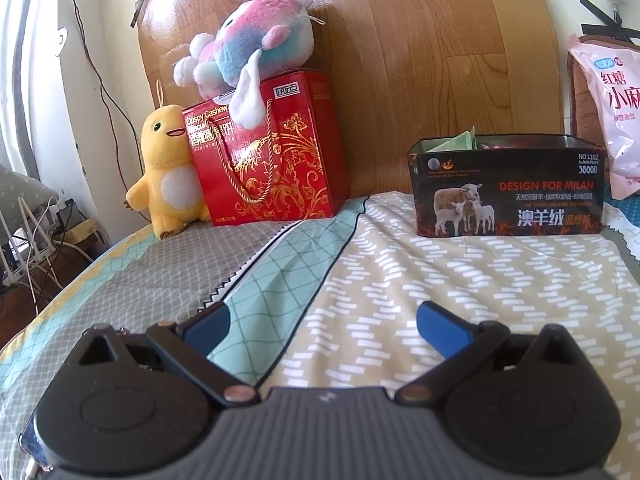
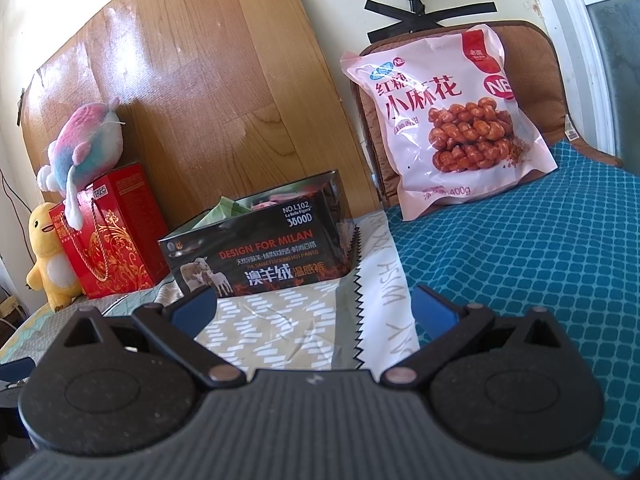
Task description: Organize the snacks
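From the left wrist view, the left gripper [image 1: 322, 316] is seen with its blue-padded fingers [image 1: 440, 322] spread wide and nothing held between them; only the patterned bedsheet [image 1: 440, 276] lies below. Ahead, at the foot of the wooden board [image 1: 420, 40], an open black tin [image 1: 506, 190] stands upright, and a green packet [image 1: 460, 140] is glimpsed inside it with something pink beside (too hidden to name). To the left, well apart from the tin, a glossy red gift box [image 1: 276, 148] with a cord handle is topped by a pastel plush [image 1: 252, 46], and a yellow plush [image 1: 168, 172] leans against its side.

From the right wrist view, the right gripper [image 2: 314, 304] is likewise held wide open and empty, pointed toward the tin [image 2: 256, 244]. A soft, crinkled pink snack bag [image 2: 452, 120] printed with fried dough twists is propped upright against a brown cushion [image 2: 536, 80], on a teal quilted cover [image 2: 540, 260], well apart from the tin.

The task is judged partly done: some packets are already in the tin, while the large bag, and perhaps the red box, remain to be dealt with.
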`<state>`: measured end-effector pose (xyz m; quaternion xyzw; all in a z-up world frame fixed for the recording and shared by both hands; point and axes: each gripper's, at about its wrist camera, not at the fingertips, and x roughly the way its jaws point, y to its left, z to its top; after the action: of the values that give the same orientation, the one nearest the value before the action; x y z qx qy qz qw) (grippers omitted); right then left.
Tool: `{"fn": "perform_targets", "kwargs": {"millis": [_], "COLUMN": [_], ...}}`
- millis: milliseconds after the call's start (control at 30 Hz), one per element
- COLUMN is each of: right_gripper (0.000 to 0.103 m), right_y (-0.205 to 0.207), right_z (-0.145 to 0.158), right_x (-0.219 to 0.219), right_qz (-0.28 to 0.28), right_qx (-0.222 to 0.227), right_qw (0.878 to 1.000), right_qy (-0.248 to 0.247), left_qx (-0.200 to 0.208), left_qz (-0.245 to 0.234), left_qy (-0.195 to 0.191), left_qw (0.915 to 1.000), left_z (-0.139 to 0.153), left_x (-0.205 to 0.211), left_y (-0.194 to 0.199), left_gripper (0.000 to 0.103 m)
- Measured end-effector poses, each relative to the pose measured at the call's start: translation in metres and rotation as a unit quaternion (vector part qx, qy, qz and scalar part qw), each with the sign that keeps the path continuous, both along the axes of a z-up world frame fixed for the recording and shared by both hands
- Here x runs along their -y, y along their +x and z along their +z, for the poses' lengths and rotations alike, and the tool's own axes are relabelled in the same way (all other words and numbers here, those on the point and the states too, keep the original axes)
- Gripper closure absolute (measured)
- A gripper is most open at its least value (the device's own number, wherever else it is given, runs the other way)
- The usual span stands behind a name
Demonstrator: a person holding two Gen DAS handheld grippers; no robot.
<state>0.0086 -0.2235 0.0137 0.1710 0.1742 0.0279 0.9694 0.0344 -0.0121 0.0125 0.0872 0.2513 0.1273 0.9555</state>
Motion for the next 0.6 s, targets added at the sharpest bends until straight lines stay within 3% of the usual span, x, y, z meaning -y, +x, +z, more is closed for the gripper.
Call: {"fn": "perform_targets", "kwargs": {"millis": [600], "right_gripper": [0.0], "right_y": [0.0009], "right_z": [0.0006], "right_x": [-0.0007], "right_qz": [0.007], "right_qx": [-0.004], "right_qw": [1.0], "right_qy": [0.002], "left_qx": [-0.024], "left_qz": [-0.024], "left_qy": [-0.019], "left_qw": [0.9992], "left_z": [-0.0026], "left_x": [0.0003], "left_y": [0.007], "left_gripper": [0.0]}}
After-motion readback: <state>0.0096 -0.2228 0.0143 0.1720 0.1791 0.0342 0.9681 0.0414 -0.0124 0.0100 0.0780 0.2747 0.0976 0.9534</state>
